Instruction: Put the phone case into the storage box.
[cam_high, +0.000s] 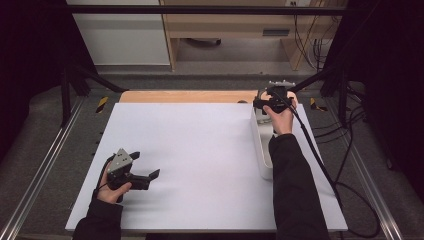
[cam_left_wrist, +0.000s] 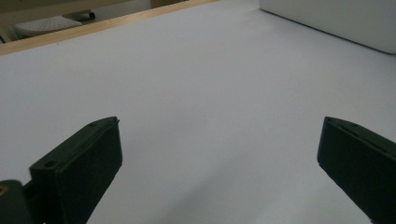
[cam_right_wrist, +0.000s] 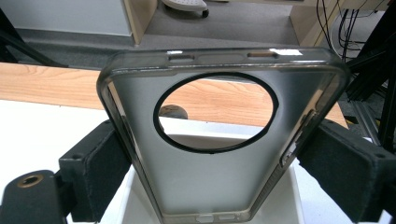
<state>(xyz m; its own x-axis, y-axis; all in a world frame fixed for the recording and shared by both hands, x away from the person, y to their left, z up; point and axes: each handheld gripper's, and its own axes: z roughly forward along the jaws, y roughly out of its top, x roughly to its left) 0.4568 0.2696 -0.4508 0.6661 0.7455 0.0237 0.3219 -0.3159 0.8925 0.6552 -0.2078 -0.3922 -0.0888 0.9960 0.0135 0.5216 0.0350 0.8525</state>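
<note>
A clear grey phone case (cam_right_wrist: 219, 140) with a round camera hole stands upright between the jaws of my right gripper (cam_right_wrist: 212, 163), which is shut on its two long sides. In the high view my right gripper (cam_high: 272, 100) hovers over the far end of a long white tray (cam_high: 262, 150) at the right of the white board (cam_high: 200, 150). The case itself is too small to make out there. My left gripper (cam_high: 145, 167) rests low near the board's front left corner, jaws wide apart. In its own view, my left gripper (cam_left_wrist: 219, 154) has only bare white surface between its fingers.
A strip of wooden table (cam_high: 185, 96) shows beyond the board, with a small dark knot or object (cam_right_wrist: 173, 112) on it. Black frame bars and cables (cam_high: 345, 165) run along the right side. Metal rails (cam_high: 40, 170) flank the left. The tray's white wall (cam_left_wrist: 336, 23) appears far off in the left gripper view.
</note>
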